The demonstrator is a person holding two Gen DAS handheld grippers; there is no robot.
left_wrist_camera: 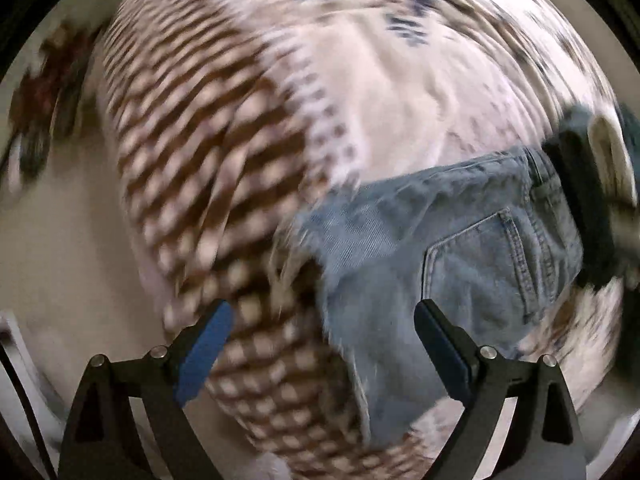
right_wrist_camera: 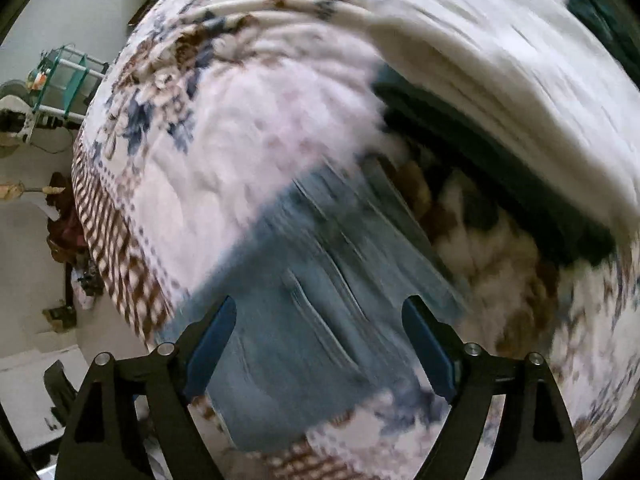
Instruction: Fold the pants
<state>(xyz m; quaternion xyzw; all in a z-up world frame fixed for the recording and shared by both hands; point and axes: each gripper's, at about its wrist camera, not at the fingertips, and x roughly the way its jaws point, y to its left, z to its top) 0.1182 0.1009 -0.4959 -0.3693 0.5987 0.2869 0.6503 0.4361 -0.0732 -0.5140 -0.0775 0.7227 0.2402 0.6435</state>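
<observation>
Light blue denim pants (left_wrist_camera: 440, 248) lie on a patterned bedspread (left_wrist_camera: 208, 168), with a back pocket and a frayed hem showing. My left gripper (left_wrist_camera: 324, 316) is open above the frayed hem, holding nothing. In the right wrist view the pants (right_wrist_camera: 304, 296) are blurred by motion and lie just ahead of my right gripper (right_wrist_camera: 320, 312), which is open and empty. The other gripper's dark body (left_wrist_camera: 580, 192) shows at the pants' far right end in the left wrist view.
The bedspread (right_wrist_camera: 224, 128) has a brown checked border and floral print. A white folded blanket (right_wrist_camera: 500, 64) and a dark green cloth (right_wrist_camera: 480, 148) lie at the back right. A teal rack (right_wrist_camera: 68, 76) and clutter stand on the floor left of the bed.
</observation>
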